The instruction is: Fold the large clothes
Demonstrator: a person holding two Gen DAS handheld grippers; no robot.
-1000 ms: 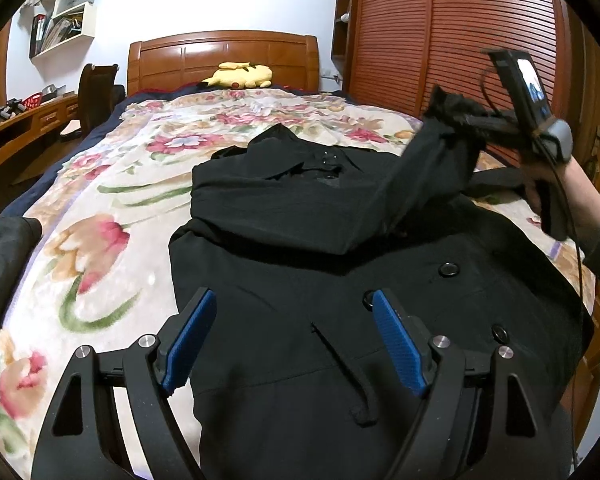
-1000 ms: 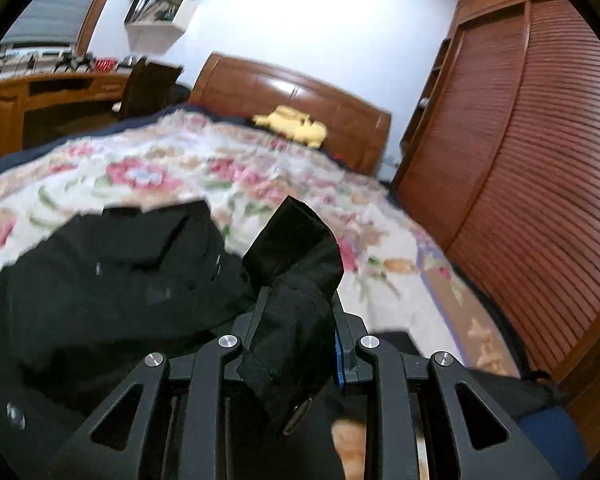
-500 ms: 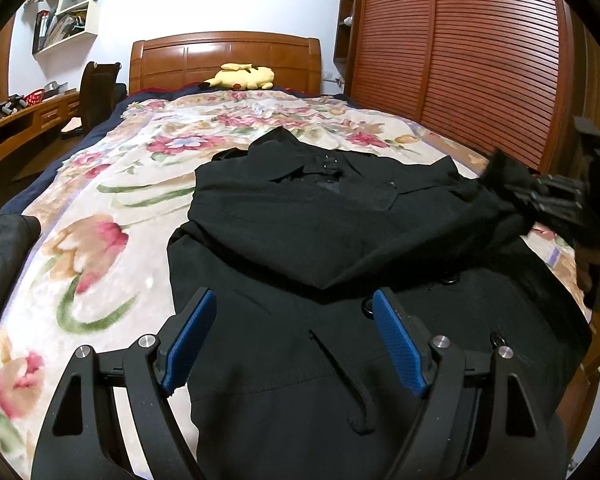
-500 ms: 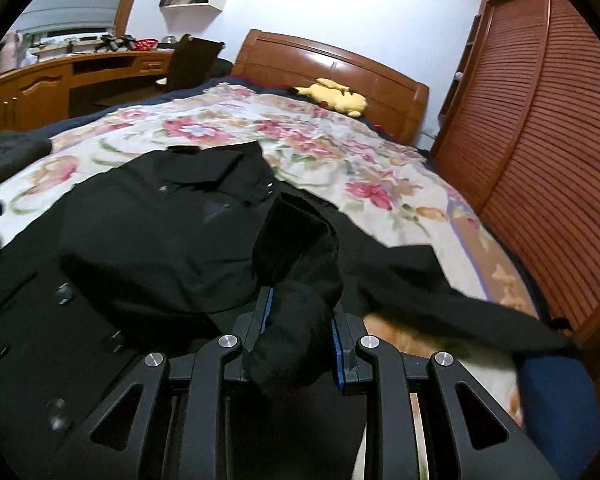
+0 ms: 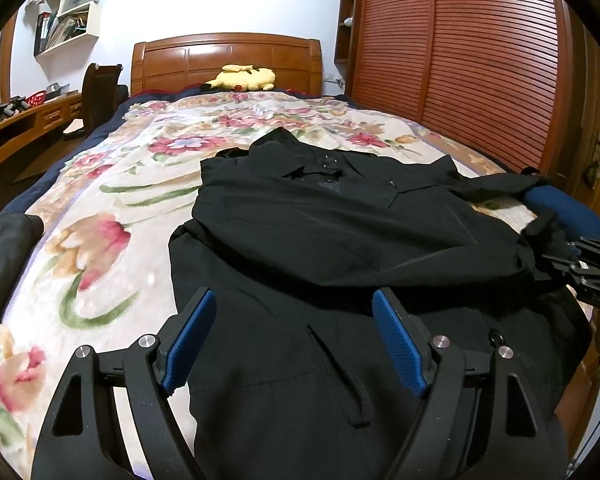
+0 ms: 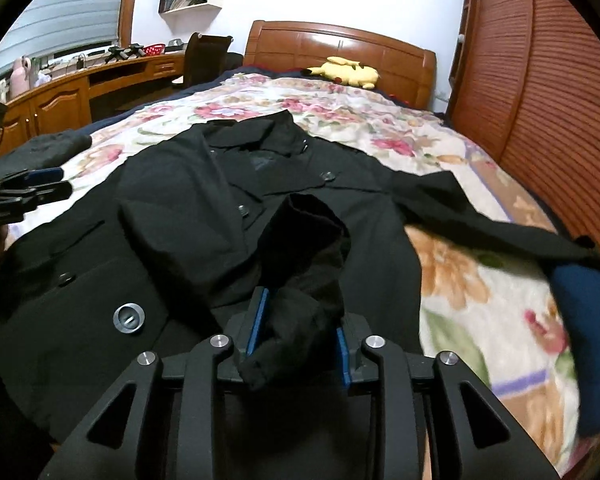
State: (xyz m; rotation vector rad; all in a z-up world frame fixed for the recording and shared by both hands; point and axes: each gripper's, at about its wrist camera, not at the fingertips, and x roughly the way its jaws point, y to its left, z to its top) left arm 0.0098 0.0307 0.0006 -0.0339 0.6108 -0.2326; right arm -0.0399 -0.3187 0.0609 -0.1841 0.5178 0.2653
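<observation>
1. Black coat [image 5: 340, 240] is spread on the bed [image 5: 112, 216]; one sleeve is laid across the chest.
2. Other sleeve's cuff [image 6: 300, 280] is pinched by R gripper [image 6: 298, 328].
3. L gripper [image 5: 296, 340] is held wide, empty, over the hem.
4. Body folds judged not yet done.

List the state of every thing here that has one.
black coat: spread on the bed, partly folded
sleeve: clamped in the right gripper
left gripper: open, holding nothing, above the coat
wardrobe doors: closed
plush toy: lying by the headboard
</observation>
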